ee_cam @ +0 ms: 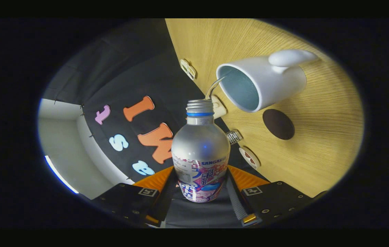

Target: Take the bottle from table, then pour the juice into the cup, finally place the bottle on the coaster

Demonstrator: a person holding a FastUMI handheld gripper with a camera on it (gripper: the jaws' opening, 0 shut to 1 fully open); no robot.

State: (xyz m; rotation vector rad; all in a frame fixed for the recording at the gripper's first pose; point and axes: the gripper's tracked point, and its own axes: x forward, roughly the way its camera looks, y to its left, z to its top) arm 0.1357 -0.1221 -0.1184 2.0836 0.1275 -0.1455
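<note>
While the whole scene stands tipped on its side, a silver bottle with a pink-and-blue printed label sits clamped between the fingers, one pressing on each flank of its lower body. Its cap is off, the bare threaded neck ringed below by a blue band, and what the bottle holds cannot be told through the metal wall. A thin stream of liquid arcs from the open mouth toward the white cup just beyond and to the right, meeting its rim; the cup's pale blue interior faces the bottle, and no pool of liquid can be made out inside. The cup's handle points away, and the cup stands on the light wooden counter. Close beside the cup lies a dark round coaster, bare on the wood and apart from the bottle. Several small fittings line the counter's edge between the bottle and the coaster.
</note>
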